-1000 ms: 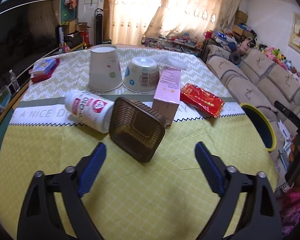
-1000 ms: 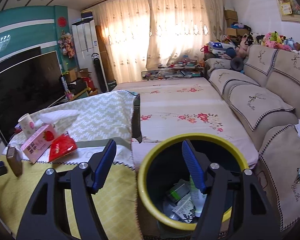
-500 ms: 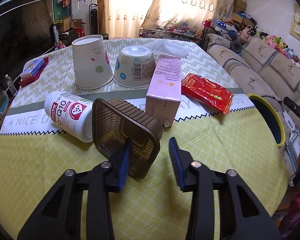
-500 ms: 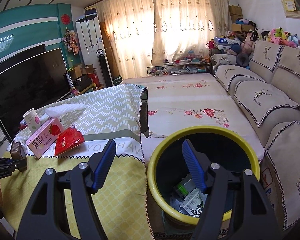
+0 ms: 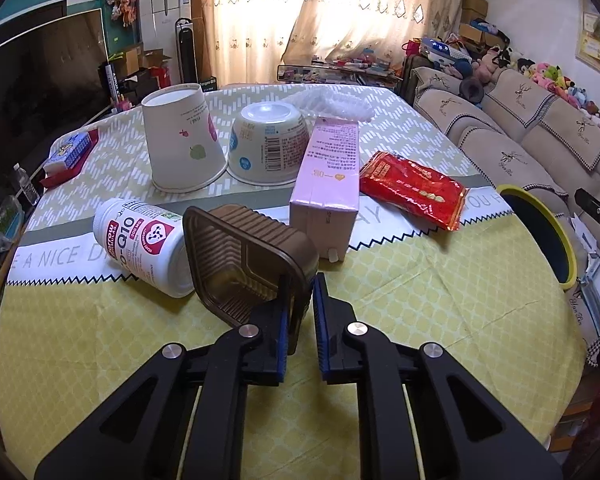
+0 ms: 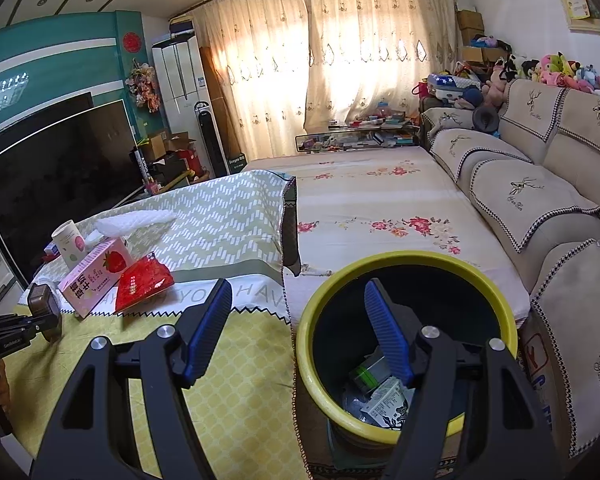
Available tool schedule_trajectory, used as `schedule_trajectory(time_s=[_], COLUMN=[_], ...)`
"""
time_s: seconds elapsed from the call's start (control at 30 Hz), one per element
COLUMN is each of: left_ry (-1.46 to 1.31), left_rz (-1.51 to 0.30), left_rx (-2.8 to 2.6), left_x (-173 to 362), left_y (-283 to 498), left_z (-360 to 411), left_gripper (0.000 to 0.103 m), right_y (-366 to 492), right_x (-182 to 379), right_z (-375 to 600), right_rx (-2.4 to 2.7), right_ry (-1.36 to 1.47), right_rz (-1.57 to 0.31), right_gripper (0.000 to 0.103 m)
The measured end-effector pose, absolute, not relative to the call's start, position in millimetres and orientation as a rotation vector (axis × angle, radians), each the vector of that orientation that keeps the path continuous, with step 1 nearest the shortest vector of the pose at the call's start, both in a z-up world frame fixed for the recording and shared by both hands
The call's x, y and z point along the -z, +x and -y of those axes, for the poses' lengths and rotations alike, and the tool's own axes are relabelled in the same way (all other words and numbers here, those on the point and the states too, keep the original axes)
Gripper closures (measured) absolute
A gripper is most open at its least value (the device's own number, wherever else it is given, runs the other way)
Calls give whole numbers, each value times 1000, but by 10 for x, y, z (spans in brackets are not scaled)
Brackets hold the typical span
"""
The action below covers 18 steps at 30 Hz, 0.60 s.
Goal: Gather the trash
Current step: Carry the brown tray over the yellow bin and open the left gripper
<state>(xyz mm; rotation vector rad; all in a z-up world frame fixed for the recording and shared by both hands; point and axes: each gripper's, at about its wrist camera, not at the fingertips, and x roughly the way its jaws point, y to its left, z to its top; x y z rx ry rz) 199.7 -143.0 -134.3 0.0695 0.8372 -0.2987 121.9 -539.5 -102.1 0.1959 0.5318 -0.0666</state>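
Observation:
My left gripper (image 5: 299, 300) is shut on the near rim of a brown plastic tray (image 5: 244, 264) that stands on its edge on the table. A white supplement bottle (image 5: 140, 244) lies beside it on the left. A pink carton (image 5: 330, 184), a red snack packet (image 5: 412, 188), an upturned paper cup (image 5: 182, 140) and an upturned white bowl (image 5: 268, 144) lie behind. My right gripper (image 6: 296, 320) is open and empty, beside the yellow-rimmed bin (image 6: 404, 264), which holds some trash. The tray in my left gripper also shows in the right wrist view (image 6: 44, 308).
The round table has a yellow and green cloth (image 5: 420, 312). The bin (image 5: 540, 232) stands off the table's right edge. A sofa (image 6: 540, 208) is on the right and a low floral-cloth table (image 6: 372, 208) behind the bin. A blue and red packet (image 5: 68, 152) lies at the far left.
My left gripper has moved forward and closed from wide open onto the brown tray's rim. My right gripper has stayed open and drifted slightly by the bin.

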Motion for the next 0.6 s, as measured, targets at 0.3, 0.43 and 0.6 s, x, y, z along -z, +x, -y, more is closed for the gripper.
schedule_trajectory(time_s=[0.3,0.43,0.6], left_ry=[95,121,152], left_rz=[-775,-744,-729], left_rx=[396,484,618], left_x=[1036,880,768], left_y=[1747,1680,1699], left_z=[1682,1999,2531], left_gripper=[92,92,92], right_y=[1041,928,783], right_x=[961,965,1001], right_z=[5546,5669,5866], right_rx=[110,162,247], right_ry=[201,192,182], right_rz=[-508,-499,-492], right_gripper=[37,37,37])
